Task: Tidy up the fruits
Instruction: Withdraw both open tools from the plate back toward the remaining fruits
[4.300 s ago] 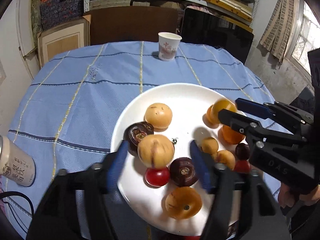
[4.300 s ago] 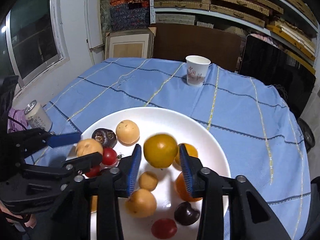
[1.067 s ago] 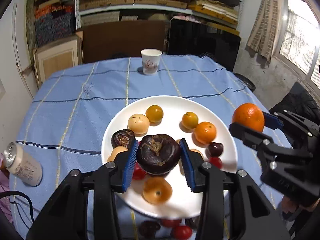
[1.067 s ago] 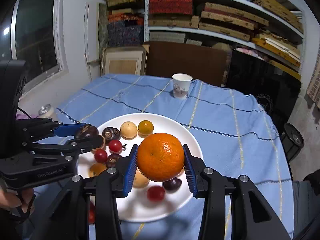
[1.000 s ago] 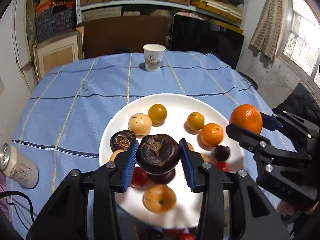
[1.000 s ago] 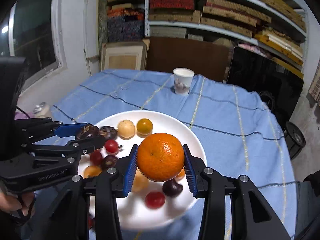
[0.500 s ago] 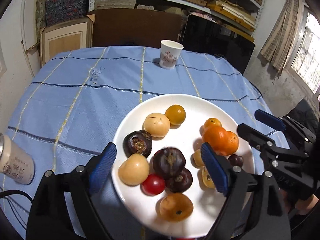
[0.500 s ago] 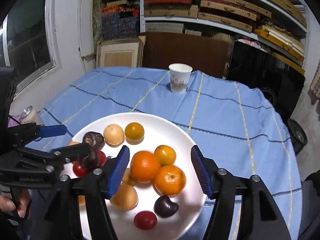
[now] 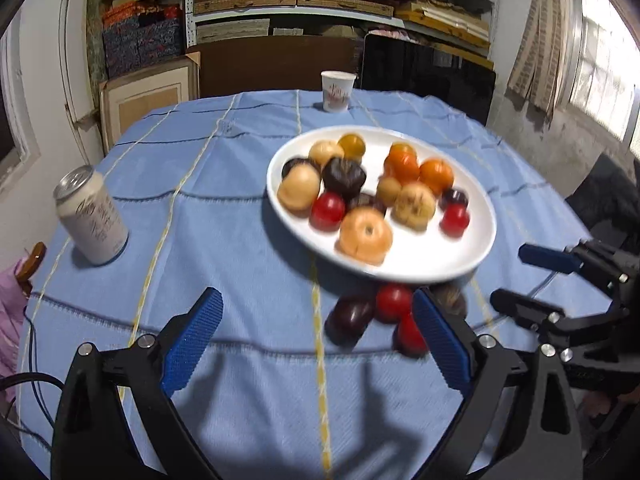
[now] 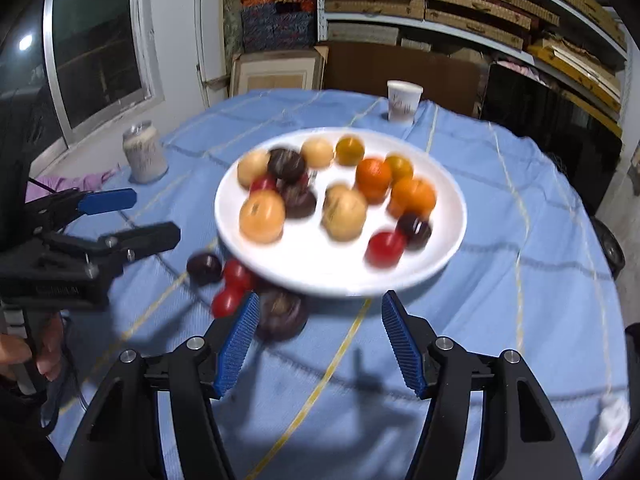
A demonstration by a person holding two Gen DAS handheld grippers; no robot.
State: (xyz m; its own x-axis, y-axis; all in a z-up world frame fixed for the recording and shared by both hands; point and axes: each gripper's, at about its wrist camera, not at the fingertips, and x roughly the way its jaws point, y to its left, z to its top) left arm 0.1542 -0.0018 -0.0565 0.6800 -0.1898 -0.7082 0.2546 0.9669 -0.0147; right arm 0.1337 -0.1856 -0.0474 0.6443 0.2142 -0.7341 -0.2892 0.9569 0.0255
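A white plate (image 9: 436, 268) (image 10: 304, 268) on the blue tablecloth holds several fruits: oranges (image 9: 436, 171) (image 10: 414, 194), tan pears (image 9: 365, 236), dark mangosteens (image 9: 343, 174) and red tomatoes (image 9: 328, 211). Loose fruits lie on the cloth at the plate's near edge: a dark plum (image 9: 352, 316) (image 10: 204, 267), red tomatoes (image 9: 394, 302) (image 10: 238, 274) and a dark mangosteen (image 10: 282, 312). My left gripper (image 9: 316, 340) is open and empty, pulled back from the plate. My right gripper (image 10: 320, 340) is open and empty, also near the loose fruits.
A drink can (image 9: 90, 216) (image 10: 144, 156) stands at the left of the table. A paper cup (image 9: 337, 90) (image 10: 404, 100) stands at the far edge. Shelves, boxes and a dark screen fill the wall behind. Pink cloth (image 10: 76, 182) lies at the left edge.
Both grippers let go of their fruit on the plate, the mangosteen and the orange, opened wide, and have pulled back toward the near side of the table.
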